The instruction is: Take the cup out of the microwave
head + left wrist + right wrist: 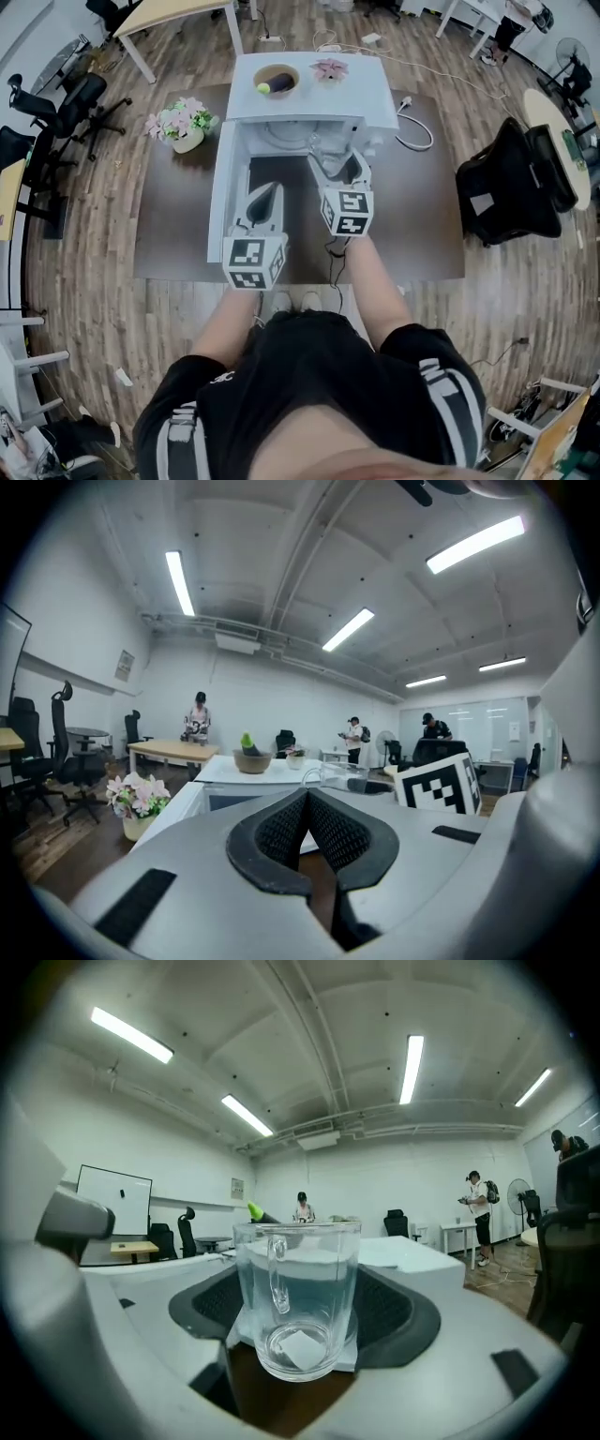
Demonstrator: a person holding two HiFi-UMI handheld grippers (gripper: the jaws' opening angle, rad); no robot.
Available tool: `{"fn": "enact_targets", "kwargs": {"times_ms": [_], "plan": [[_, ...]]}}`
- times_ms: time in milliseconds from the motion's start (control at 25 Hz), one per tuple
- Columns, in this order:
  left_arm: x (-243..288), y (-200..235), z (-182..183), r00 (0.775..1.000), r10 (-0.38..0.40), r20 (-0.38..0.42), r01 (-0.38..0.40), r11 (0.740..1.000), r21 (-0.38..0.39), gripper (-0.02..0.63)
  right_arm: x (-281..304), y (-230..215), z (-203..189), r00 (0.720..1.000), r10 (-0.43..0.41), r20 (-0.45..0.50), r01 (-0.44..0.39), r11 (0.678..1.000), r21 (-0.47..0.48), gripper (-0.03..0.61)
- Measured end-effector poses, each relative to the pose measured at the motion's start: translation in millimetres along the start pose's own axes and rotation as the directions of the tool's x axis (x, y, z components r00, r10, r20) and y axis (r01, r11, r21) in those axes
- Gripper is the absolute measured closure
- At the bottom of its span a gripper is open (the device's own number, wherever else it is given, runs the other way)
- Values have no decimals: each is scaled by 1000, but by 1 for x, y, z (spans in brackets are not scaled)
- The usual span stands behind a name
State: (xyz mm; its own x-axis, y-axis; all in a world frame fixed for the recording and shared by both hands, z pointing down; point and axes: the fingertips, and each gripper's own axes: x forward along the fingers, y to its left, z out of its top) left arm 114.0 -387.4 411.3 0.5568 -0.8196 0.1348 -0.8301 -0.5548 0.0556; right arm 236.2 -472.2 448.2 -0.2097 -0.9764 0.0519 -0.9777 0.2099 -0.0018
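While clamped on the upright glass cup (pixel 298 1302), holds it at 12 o'clock of the right gripper (pixel 339 171), before the microwave's (pixel 375 94) open front, with the left gripper (pixel 268 195) pinched shut, empty, at 9 o'clock.

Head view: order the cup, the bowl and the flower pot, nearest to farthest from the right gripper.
1. The cup, held between the jaws of the right gripper.
2. The bowl, on top of the microwave, ahead and slightly left.
3. The flower pot, on the table, left of the microwave.
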Motion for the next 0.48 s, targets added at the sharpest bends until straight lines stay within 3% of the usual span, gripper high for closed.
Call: {"fn": "enact_targets", "kwargs": {"times_ms": [240, 480], "plan": [[-22, -15, 35, 997, -26, 67, 24, 999, 26, 614, -56, 11, 72, 997, -37, 67, 35, 999, 26, 213], [-31, -20, 48, 995, -37, 94, 34, 999, 37, 614, -96, 19, 85, 995, -48, 84, 45, 998, 42, 213]]}}
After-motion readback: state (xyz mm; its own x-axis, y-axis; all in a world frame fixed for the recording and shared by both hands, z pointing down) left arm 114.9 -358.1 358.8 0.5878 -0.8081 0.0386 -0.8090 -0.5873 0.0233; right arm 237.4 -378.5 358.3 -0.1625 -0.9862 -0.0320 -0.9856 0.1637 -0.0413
